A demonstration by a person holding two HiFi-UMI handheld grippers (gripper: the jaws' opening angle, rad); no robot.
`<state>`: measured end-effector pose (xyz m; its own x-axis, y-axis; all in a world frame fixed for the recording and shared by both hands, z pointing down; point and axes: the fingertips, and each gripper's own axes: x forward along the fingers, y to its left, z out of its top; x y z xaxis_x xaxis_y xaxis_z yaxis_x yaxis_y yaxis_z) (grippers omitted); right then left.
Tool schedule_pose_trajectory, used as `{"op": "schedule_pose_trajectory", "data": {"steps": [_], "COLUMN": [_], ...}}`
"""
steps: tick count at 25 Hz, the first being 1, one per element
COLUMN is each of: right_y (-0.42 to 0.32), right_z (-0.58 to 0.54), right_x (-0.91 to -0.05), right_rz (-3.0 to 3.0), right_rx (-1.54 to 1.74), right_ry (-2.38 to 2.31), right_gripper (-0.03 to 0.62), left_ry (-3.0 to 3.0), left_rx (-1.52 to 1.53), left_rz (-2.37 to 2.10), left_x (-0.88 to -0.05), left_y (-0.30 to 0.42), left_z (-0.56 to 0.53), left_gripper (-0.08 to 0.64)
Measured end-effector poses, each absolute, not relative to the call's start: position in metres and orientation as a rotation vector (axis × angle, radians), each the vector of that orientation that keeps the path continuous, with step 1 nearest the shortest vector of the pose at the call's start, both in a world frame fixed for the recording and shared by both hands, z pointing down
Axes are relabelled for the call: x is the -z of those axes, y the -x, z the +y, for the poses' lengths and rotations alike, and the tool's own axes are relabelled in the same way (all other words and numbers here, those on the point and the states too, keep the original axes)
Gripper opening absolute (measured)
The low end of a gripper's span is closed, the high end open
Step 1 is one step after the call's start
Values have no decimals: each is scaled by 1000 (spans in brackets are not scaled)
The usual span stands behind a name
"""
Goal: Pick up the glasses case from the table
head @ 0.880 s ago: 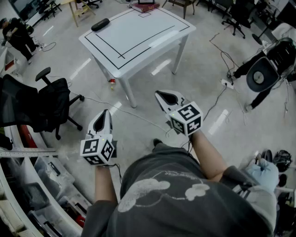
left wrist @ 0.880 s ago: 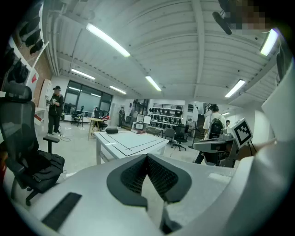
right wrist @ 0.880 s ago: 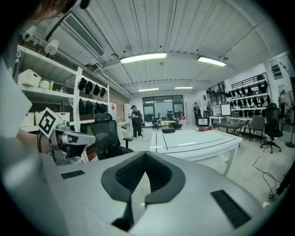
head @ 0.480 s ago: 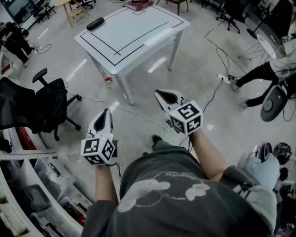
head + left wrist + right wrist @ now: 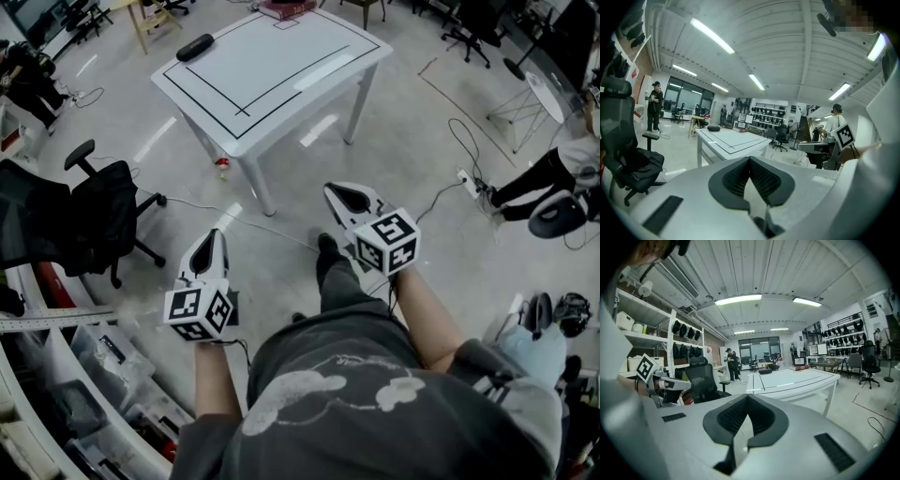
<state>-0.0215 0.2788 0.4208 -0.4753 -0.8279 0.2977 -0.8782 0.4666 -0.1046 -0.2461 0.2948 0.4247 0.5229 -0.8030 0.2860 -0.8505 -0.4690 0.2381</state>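
The glasses case (image 5: 194, 47) is a dark oval pouch lying at the far left corner of the white table (image 5: 281, 89). It shows small in the left gripper view (image 5: 714, 128) and in the right gripper view (image 5: 765, 371). Both grippers hang in the air over the floor, well short of the table. My left gripper (image 5: 208, 247) is shut with nothing in it, its pads (image 5: 761, 180) meeting. My right gripper (image 5: 349, 199) is also shut and empty, level with the table's near leg.
A red book (image 5: 286, 9) lies at the table's far edge. A black office chair (image 5: 94, 211) stands at the left, shelves with boxes (image 5: 84, 375) behind it. Cables (image 5: 272, 230) cross the floor, a small bottle (image 5: 223, 167) stands by a table leg, and a person (image 5: 553, 178) is at the right.
The wearer's foot has stepped forward between the grippers. Both grippers have kept shut and shifted slightly lower in the head view. The person at the right has moved.
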Motion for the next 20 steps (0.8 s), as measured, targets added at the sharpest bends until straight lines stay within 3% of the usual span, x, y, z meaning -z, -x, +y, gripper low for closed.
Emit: {"op": "schedule_pose_trajectory", "data": {"steps": [11, 20], "right_y": [-33, -93], "right_z": [115, -42], "right_x": [-460, -476], "right_rz": [-2556, -2621], "right_rx": [-416, -468], "right_ry": [-1342, -1099], "right_gripper": [0, 0], "left_ry": [-2320, -2137], "left_rx": [-251, -286], "left_rz": [-1534, -1653], "left_x": [-446, -468], "left_y": [209, 131], "left_z": [168, 31], "left_gripper": [2, 2]}}
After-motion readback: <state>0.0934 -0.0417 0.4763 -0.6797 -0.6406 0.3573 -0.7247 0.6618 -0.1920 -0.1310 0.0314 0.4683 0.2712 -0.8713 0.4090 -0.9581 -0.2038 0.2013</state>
